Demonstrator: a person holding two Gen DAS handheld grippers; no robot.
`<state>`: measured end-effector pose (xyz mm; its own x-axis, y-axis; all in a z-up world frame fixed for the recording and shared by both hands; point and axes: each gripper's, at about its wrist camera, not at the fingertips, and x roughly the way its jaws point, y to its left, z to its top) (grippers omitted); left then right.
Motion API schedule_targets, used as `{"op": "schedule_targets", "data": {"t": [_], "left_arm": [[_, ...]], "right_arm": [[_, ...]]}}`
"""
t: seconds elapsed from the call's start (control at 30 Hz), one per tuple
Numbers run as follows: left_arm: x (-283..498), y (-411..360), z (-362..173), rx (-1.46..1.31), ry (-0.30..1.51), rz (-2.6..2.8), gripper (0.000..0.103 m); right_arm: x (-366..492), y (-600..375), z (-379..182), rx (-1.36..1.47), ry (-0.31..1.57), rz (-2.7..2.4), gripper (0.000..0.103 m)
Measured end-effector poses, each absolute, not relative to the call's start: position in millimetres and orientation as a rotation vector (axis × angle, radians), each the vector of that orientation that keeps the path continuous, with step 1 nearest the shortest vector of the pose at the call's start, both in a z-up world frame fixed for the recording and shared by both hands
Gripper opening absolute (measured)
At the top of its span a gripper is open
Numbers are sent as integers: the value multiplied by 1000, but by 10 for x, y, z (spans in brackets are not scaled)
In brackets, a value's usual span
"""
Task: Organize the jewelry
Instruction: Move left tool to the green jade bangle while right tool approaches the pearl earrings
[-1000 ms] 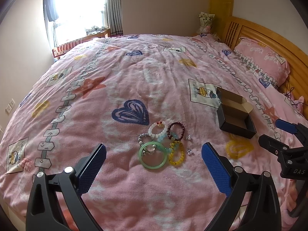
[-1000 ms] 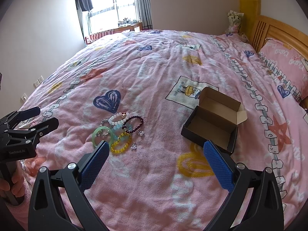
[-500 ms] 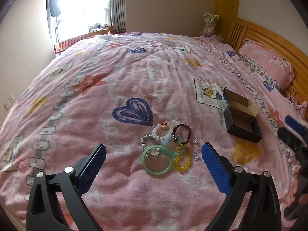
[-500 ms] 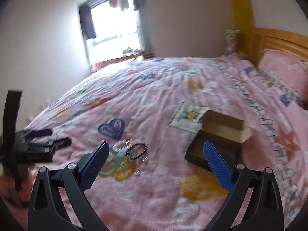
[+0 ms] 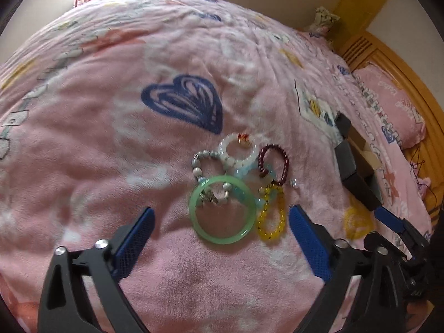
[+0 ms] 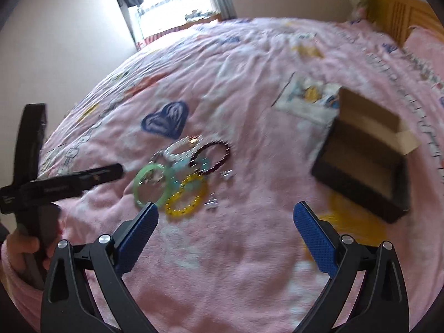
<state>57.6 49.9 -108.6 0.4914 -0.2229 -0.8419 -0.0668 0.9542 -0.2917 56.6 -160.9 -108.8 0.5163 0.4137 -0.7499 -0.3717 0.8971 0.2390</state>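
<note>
Here my left gripper (image 5: 220, 231) hangs with jaws spread wide and empty over the jewelry heap on the pink bed (image 5: 83, 127). Leftmost lies the green bangle (image 5: 222, 209), stiff and probably slick, so I'd pinch its rim across the band. Beside it, the yellow bead bracelet (image 5: 271, 213) looks limp and light; it overlaps the others and may drag them. Further right sits the open box (image 6: 363, 158), my right gripper (image 6: 224, 226) equally agape.

Daylit, window (image 6: 177, 2) glare, motion blur, fisheye edges
</note>
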Motion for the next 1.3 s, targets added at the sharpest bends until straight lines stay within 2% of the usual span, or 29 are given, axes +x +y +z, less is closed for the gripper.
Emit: {"op": "schedule_targets", "data": {"t": [0.03,0.07,0.1,0.17,0.2,0.3,0.4,0.5,0.9,1.1,1.3], "left_arm": [[581,473,-1119,-295,1073,-95,72],[584,454,-1148,-294,1089,-97,67],[596,451,-1176,-295,1100,-104,64],[602,419,-1217,-284,1113,-119,63],[598,400,-1231,-276,1117,-115,62],[621,395,-1297,-269,1139,-113,46],[645,384,-1405,-273,1172,-133,38],[664,411,-1438,-289,1177,-132,38],[589,531,-1247,-279,1140,-73,38],[684,556,-1491,-300,1212,-59,38],[719,562,-1613,-314,1210,-60,38]], "right_arm": [[592,-1589,-1134,61,931,486,81],[618,-1569,-1169,68,946,494,76],[653,-1556,-1218,79,966,503,71],[695,-1540,-1271,89,984,508,69],[719,-1527,-1300,88,991,506,65],[812,-1466,-1391,99,1024,537,53],[900,-1419,-1494,127,1061,564,47],[963,-1403,-1574,143,1085,572,43],[1134,-1404,-1794,170,1112,568,44],[1144,-1321,-1860,127,1098,562,43],[1111,-1261,-1899,61,1068,538,34]]}}
